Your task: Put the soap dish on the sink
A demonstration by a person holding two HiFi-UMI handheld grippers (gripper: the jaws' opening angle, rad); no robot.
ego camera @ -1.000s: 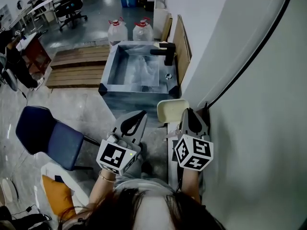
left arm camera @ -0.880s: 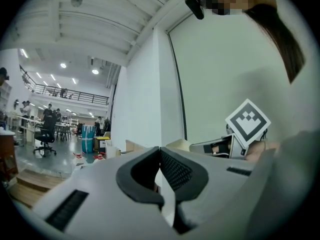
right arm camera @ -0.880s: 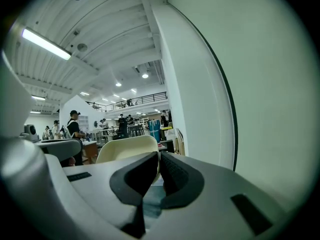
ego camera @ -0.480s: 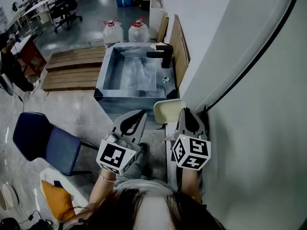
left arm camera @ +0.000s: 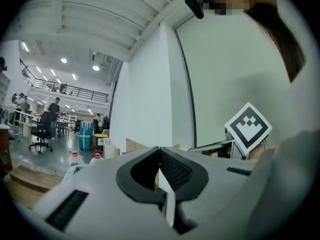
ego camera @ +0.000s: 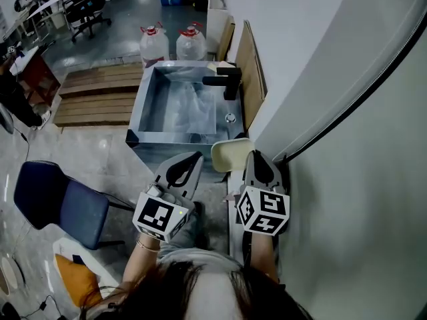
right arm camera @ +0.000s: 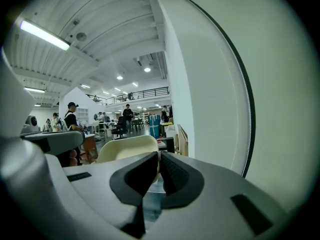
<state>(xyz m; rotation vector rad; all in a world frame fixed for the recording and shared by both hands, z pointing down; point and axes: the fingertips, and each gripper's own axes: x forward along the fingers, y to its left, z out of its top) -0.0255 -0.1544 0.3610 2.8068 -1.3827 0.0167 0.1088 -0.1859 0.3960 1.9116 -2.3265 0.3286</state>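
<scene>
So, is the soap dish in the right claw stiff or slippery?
Probably stiff: the dish holds its shape though the right claw grips only one edge. Likely light, thin plastic by its look. Its smooth surface might slip.

Open office hall: swivel chair (left arm camera: pixel 39 132), mezzanine railing (left arm camera: pixel 70 89).

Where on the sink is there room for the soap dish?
On the right ledge of the sink, the back is crowded: the black faucet and a small round knob sit there. The bare patch is the near right corner, between that knob and the front rim, just ahead of the soap dish held in the right gripper.
</scene>
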